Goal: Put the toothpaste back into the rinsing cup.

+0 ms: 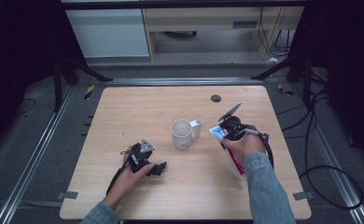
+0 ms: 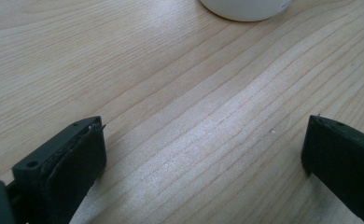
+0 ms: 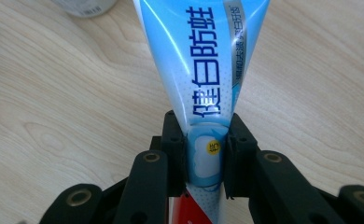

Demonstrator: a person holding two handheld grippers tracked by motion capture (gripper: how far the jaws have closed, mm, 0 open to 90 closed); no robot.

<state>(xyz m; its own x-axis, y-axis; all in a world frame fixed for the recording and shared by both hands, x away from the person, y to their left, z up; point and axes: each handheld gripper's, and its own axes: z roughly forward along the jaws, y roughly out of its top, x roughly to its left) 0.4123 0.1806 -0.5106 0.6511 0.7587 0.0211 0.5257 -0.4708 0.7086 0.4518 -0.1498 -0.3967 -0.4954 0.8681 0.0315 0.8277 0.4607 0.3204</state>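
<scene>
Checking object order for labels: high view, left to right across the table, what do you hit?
Left tool → white mug → toothpaste tube, clamped in the right tool.

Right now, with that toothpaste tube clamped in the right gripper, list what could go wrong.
1. The right gripper pinches the toothpaste tube across a narrow part while most of its length hangs beyond the jaws; it may twist or slip.
2. The white mug stands close beside the tube's end; a swing could knock it over.
3. The left gripper rests open on the table, too far to steady the mug.
</scene>
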